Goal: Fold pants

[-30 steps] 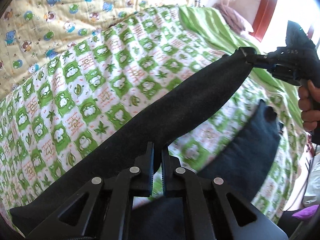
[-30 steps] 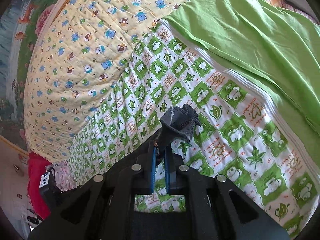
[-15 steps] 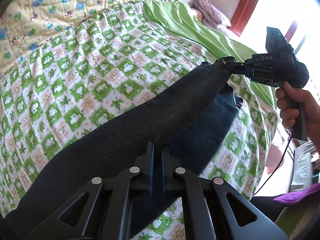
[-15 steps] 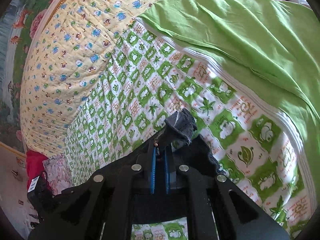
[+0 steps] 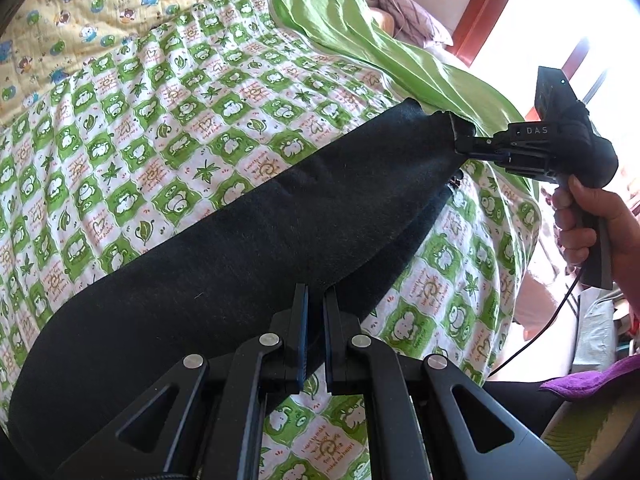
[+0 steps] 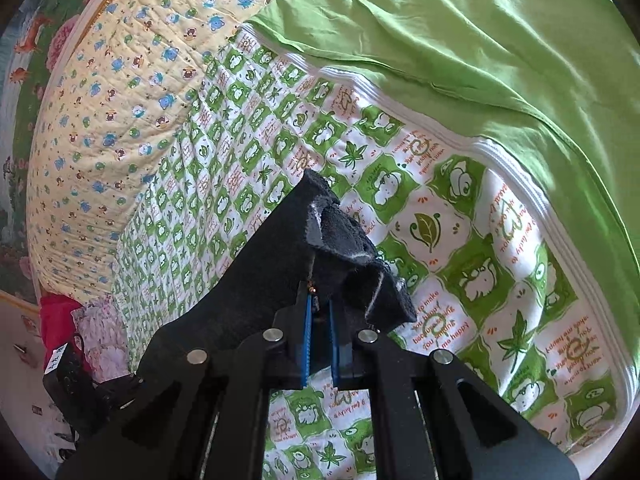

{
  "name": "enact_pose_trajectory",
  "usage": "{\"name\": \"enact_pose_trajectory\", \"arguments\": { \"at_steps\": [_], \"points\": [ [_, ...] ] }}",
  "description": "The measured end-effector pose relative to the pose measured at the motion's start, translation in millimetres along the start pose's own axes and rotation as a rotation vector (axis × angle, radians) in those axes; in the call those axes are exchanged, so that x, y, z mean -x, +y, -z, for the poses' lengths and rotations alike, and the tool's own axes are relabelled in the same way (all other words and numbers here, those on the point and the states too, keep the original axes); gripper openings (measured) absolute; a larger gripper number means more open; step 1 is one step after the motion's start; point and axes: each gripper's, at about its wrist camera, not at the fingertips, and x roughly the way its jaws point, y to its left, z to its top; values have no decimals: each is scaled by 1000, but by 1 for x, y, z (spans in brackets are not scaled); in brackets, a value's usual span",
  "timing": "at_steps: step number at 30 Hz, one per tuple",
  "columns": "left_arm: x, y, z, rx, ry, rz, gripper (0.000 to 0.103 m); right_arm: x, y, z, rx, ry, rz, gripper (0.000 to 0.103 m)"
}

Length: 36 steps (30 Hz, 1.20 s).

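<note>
Left wrist view: the black pants (image 5: pixel 248 248) lie in a long band across the green frog quilt (image 5: pixel 168 120), from near left to far right.
Left gripper (image 5: pixel 315 320): its fingers are pinched on the near edge of the pants.
Right gripper (image 5: pixel 466 145): far right, clamped on the pants' far end, with a hand (image 5: pixel 588 224) on its handle.
Right wrist view: bunched black cloth sticks up past the blue pads (image 6: pixel 307 340); it looks lifted off the quilt, but that is hard to tell.
Behind: a plain green sheet (image 6: pixel 460 40) at the far right, a yellow bear blanket (image 6: pixel 120 80) at the far left.
</note>
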Motion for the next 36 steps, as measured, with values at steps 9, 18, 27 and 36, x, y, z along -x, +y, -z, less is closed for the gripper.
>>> {"name": "enact_pose_trajectory", "arguments": {
  "at_steps": [9,18,27,36],
  "points": [
    [-51,2,24,40,111,9,12,-34,-18,13,54,57,141,8],
    [-22,31,50,250,42,27,24,2,17,16,204,-59,219,48],
    [25,73,88,509,-33,-14,32,1,84,42,408,-47,8,48],
    [68,118,142,735,-91,-125,51,-50,154,104,624,98,-142,48]
  ]
}}
